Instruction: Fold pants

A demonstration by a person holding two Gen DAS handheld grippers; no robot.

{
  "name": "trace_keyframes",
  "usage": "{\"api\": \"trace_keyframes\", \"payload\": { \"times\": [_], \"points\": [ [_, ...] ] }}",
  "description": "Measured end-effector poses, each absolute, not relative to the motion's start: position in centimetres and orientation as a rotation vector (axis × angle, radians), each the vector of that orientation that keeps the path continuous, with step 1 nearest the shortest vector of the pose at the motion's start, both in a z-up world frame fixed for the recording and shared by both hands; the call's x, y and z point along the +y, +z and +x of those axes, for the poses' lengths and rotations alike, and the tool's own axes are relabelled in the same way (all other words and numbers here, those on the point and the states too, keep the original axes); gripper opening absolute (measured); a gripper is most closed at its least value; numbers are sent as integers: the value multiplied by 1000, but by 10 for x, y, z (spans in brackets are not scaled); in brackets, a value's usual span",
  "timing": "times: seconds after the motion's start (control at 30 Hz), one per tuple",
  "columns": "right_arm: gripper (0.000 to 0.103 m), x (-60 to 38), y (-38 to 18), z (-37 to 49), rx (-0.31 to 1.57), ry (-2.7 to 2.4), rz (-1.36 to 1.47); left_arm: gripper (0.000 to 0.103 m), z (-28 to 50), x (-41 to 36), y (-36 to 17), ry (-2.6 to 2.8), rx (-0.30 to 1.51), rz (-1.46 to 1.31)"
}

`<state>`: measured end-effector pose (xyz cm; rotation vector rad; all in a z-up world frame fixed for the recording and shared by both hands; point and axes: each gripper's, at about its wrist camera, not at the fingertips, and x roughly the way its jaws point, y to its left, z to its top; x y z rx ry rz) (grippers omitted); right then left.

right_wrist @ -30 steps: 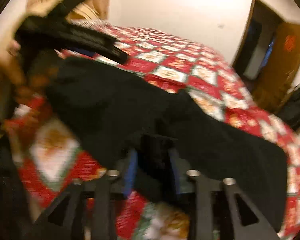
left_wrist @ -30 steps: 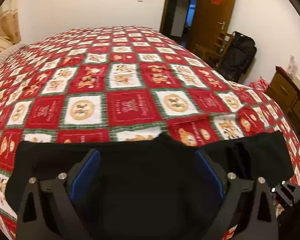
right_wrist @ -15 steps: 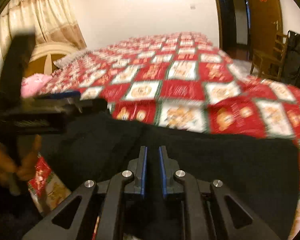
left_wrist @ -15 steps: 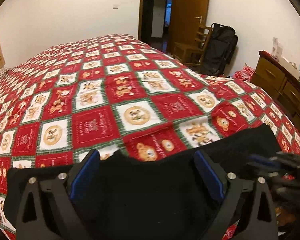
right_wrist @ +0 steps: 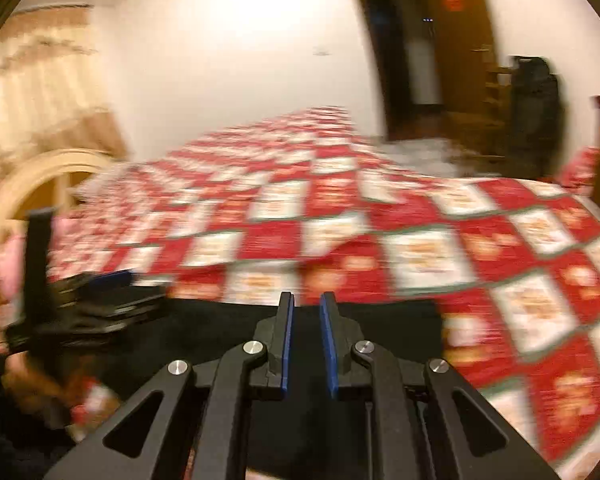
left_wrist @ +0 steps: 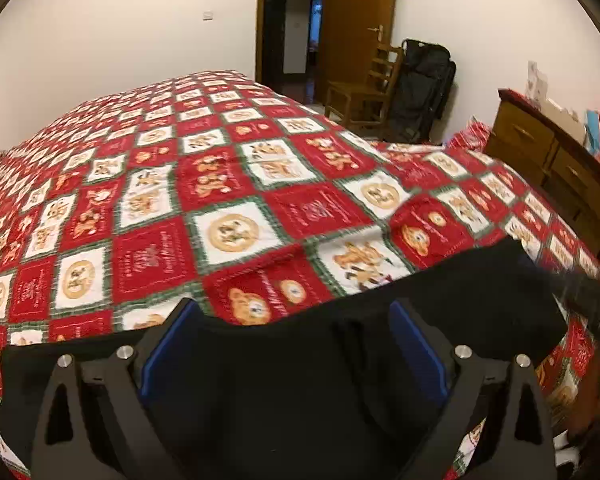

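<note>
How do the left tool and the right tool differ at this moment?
The left tool stands wide open; the right tool has only a narrow gap between its fingers, with nothing in it. The left view is fairly sharp, the right view blurred by motion. Both are black with blue pads and hang over the black pants.

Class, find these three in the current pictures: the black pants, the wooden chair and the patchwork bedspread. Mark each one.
black pants (left_wrist: 300,380): left wrist view, middle of the flat cloth.
wooden chair (left_wrist: 360,92): left wrist view, on its seat.
patchwork bedspread (left_wrist: 152,252): left wrist view, a bare red square.
</note>
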<state>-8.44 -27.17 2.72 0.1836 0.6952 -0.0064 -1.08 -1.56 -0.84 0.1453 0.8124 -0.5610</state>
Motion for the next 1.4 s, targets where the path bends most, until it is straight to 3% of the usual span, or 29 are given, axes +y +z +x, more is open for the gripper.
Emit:
{"api": "trace_keyframes", "payload": {
  "times": [0.23,0.53,0.83,1.13,1.4],
  "points": [
    [16,-311,-19,-55,869,-139,218,98,-22,-49,-34,-533,853,228],
    [16,-328,-24,-51,868,-147,325,98,-23,-48,-54,-516,901,245],
    [17,-300,22,-113,740,-78,256,98,-38,-21,-33,-588,883,202],
    [17,-294,-13,-141,838,-97,272,99,-56,-38,-53,-627,888,314],
    [17,-264,12,-132,749,-37,219,99,-39,12,-31,-529,845,196]
  ]
}}
